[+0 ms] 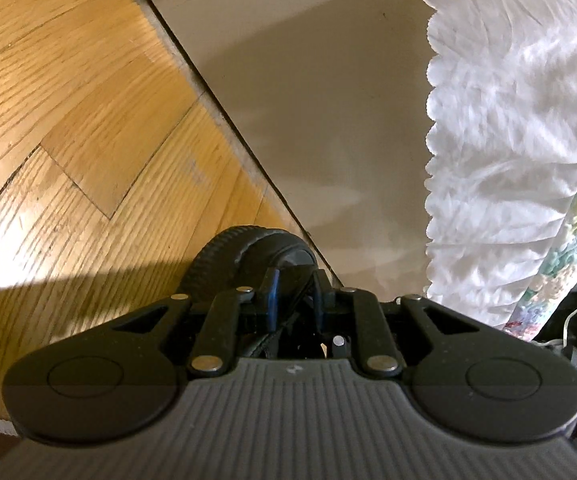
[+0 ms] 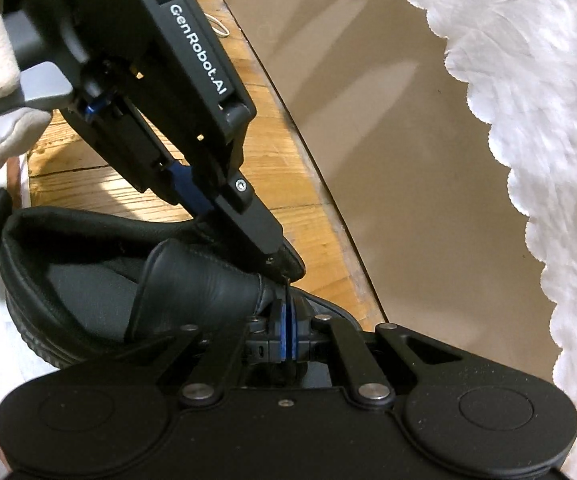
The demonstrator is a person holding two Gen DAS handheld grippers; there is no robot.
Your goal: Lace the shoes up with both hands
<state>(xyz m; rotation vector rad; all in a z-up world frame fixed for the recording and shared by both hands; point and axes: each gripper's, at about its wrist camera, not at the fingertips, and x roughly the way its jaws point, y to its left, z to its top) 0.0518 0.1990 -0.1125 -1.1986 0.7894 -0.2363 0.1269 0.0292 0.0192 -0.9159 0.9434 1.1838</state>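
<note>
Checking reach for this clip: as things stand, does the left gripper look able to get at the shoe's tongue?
Probably yes. The left gripper already has its tips down at the shoe, right beside the tongue, with nothing between them. The right gripper sits close by, its blue pads pressed together, so room is tight.
</note>
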